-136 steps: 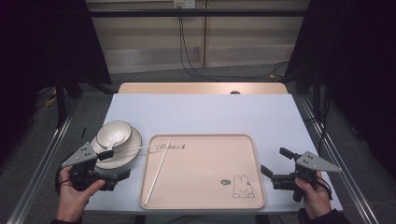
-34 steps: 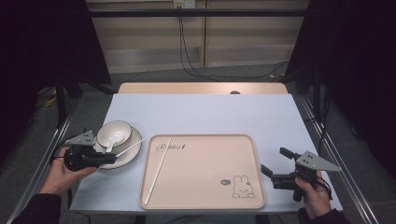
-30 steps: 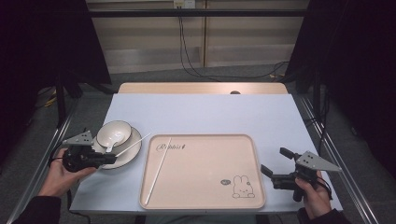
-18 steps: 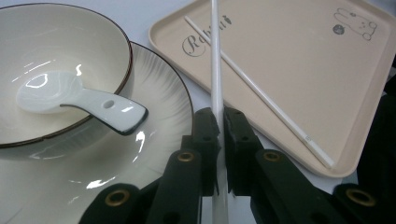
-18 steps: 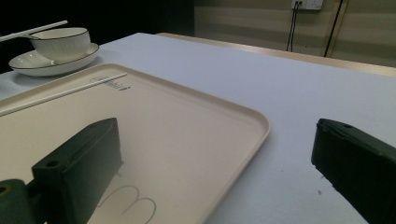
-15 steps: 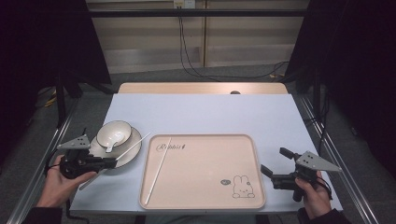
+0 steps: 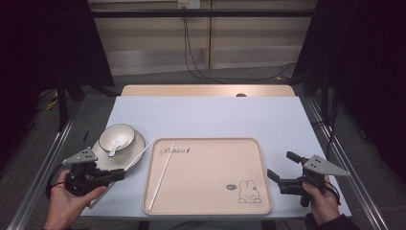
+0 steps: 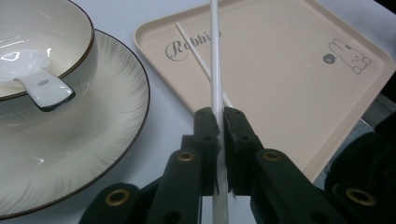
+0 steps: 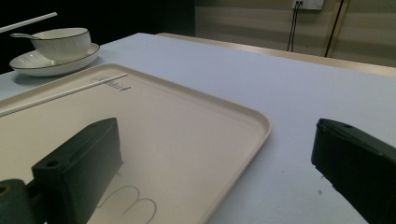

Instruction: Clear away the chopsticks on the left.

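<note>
Between the pads of the left gripper [image 8: 219, 122] runs a white chopstick [image 8: 215, 56], pinched tight: the two black jaws are pressed together on it, and the stick passes up from below the jaws and out ahead of them, its far end reaching over the near corner of the beige tray [image 8: 299, 79]. From the high view this gripper [image 7: 112, 176] sits at the table's near left edge, held in the person's left hand [image 7: 67, 203], with the chopstick [image 7: 139, 155] slanting up and away past the plate's rim toward the tray.

Just beyond the gripped stick, a second chopstick [image 7: 163, 175] lies flat inside the tray [image 7: 249, 158], along its left side, crossing the printed word near the top corner. A rabbit drawing marks the tray's opposite corner. Nothing else lies in it.

Left of the closed jaws stands a cream plate [image 8: 93, 154] with a dark rim, carrying a bowl [image 8: 42, 32]; a white spoon [image 8: 44, 88] rests in the bowl with its handle over the edge.

Off to the far side of the tray, the right gripper [image 7: 282, 170] is held low in the right hand [image 7: 321, 201], its jaws spread wide apart with nothing between them, pointing at the tray's right edge and close beside it.
</note>
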The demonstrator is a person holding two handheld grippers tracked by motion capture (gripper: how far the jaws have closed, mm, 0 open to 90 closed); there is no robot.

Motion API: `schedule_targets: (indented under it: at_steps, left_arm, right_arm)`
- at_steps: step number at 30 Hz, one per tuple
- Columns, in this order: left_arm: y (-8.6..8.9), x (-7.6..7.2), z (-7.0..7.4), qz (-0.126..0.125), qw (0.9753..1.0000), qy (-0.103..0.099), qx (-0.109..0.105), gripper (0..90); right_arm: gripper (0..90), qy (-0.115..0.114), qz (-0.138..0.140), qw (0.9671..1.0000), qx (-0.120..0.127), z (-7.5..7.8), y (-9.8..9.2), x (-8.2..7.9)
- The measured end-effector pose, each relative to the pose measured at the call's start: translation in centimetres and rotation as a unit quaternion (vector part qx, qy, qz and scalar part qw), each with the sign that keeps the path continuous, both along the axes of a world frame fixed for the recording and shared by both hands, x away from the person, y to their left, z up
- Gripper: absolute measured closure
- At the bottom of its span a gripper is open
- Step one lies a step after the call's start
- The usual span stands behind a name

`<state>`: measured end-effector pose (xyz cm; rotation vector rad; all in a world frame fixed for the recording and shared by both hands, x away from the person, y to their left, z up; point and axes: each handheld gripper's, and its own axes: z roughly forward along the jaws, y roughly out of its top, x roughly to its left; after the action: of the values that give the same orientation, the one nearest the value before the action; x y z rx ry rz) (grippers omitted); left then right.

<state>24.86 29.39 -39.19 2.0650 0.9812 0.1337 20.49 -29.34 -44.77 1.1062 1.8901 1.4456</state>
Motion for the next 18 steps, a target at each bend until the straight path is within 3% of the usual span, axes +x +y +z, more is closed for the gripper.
schedule_targets:
  at_steps: [1,2,5,11,18]
  left_arm:
    - [0.0,0.0,0.0,0.000,1.0000,0.000,0.000,84.6]
    - [-0.5,-0.4,0.1,0.023,0.9997,0.005,-0.007,84.5]
    - [-1.5,-0.9,0.2,0.029,0.9994,0.011,-0.012,84.5]
    - [-3.4,-1.3,0.4,0.016,0.9998,0.003,-0.009,84.2]
    - [-5.9,-0.5,-0.8,0.032,0.9991,0.023,-0.014,84.2]
  right_arm:
    - [1.5,-0.001,0.001,1.0000,-0.001,0.0,0.0,0.0]
    - [1.5,0.000,0.002,1.0000,-0.001,0.0,0.0,0.0]
    - [1.5,0.000,0.000,1.0000,-0.003,0.0,0.0,0.1]
    - [1.5,-0.001,0.000,1.0000,-0.003,0.0,0.0,0.1]
    - [1.5,0.000,0.003,1.0000,-0.001,0.0,0.0,0.0]
